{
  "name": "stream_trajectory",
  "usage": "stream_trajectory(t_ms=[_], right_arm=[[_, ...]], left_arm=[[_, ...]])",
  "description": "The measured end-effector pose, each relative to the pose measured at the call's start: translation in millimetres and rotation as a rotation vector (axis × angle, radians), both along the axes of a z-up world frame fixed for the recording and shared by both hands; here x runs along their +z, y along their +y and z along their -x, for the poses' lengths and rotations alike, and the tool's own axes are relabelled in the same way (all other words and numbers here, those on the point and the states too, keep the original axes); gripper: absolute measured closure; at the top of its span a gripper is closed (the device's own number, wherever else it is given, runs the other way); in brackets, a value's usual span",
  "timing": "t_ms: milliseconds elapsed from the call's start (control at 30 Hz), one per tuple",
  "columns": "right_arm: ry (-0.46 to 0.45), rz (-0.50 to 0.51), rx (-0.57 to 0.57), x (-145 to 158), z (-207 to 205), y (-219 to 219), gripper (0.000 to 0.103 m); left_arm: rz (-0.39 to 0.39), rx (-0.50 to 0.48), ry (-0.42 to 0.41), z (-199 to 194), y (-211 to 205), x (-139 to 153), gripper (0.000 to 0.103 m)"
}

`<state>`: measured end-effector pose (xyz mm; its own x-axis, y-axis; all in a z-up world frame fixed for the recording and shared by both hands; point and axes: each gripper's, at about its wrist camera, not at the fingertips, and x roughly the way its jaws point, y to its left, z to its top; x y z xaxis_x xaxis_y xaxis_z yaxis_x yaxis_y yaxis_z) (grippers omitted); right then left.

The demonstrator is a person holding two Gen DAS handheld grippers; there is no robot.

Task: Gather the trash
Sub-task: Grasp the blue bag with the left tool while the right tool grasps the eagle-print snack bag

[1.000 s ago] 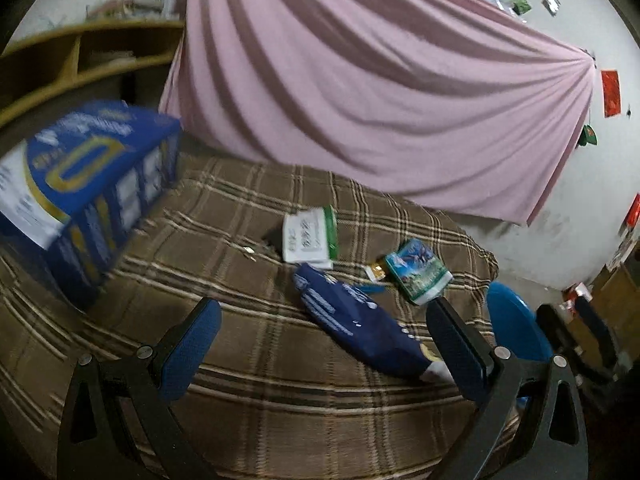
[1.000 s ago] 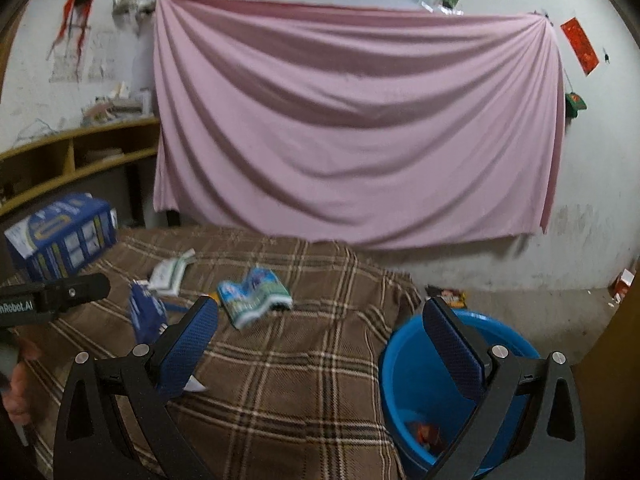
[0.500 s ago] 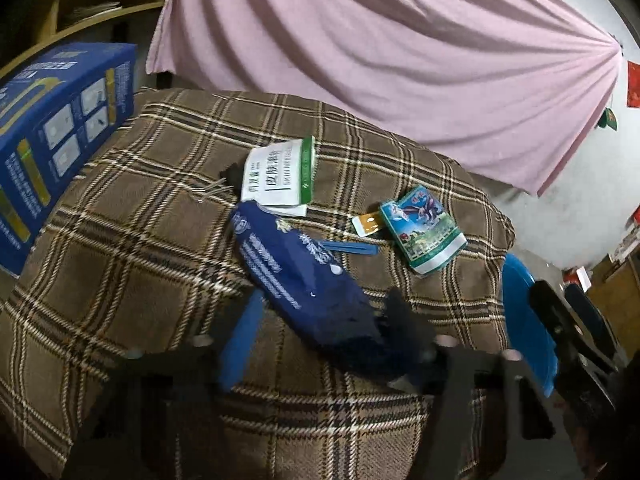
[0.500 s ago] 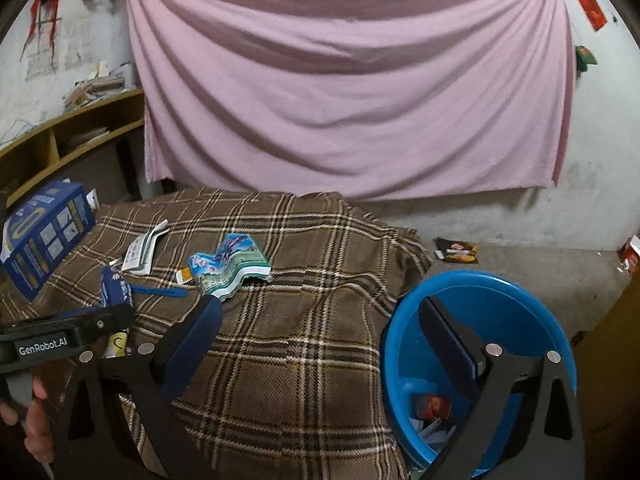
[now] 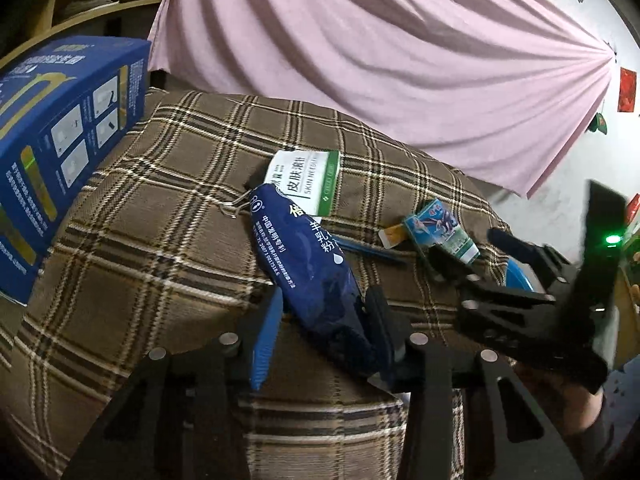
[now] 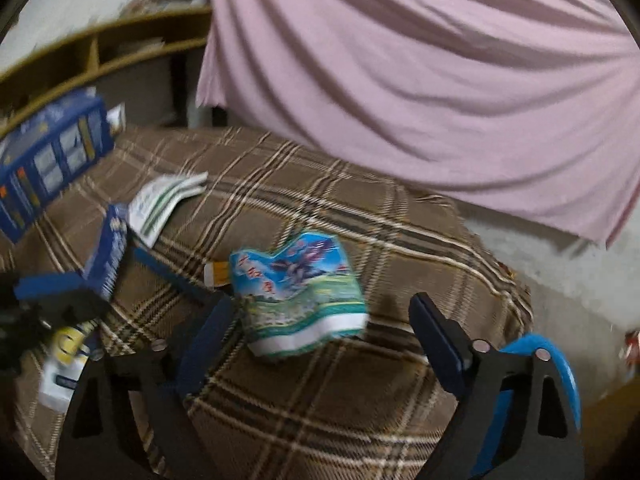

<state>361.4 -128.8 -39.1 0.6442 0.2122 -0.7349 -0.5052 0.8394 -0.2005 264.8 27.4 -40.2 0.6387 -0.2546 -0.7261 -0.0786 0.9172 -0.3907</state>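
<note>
A dark blue pouch (image 5: pixel 308 264) lies on the brown plaid cloth (image 5: pixel 160 280). My left gripper (image 5: pixel 324 328) has its jaws closing on the pouch's near end, and both pads touch it. A teal picture packet (image 6: pixel 300 300) lies further right. My right gripper (image 6: pixel 324 332) straddles this packet with its jaws closing but still wide; the right finger (image 6: pixel 436 340) is well clear of it. In the left wrist view the right gripper (image 5: pixel 460 264) reaches in beside the teal packet (image 5: pixel 440 228). A white and green sachet (image 5: pixel 304 180) lies behind the pouch.
A big blue carton (image 5: pixel 60 140) stands at the cloth's left edge. A blue pen (image 5: pixel 368 252), a small orange card (image 5: pixel 394 236) and a binder clip (image 5: pixel 234 210) lie among the litter. A blue bucket (image 6: pixel 560 368) sits below the right edge. A pink curtain (image 5: pixel 400 60) hangs behind.
My left gripper came down over the dark blue pouch and its jaws closed from wide onto it. The right gripper swung left from above the bucket to the teal packet.
</note>
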Motion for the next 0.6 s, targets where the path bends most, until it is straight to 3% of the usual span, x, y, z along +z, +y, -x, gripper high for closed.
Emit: stream_trajectory(t_ms=[200,333,600], right_arm=[[0.065,0.038,0.004,-13,-14,4,0.04],[0.072,0.019,0.009,-13,-14,0,0.063],[0.069,-0.038,0.0,-6,6,-14,0.069]], left_arm=[[0.017,-0.015,-0.008,5,4,1,0.067],[0.018,-0.019,-0.014,7,4,4,0.07],[0.009,-0.039,-0.026,20,-1,4,0.075]])
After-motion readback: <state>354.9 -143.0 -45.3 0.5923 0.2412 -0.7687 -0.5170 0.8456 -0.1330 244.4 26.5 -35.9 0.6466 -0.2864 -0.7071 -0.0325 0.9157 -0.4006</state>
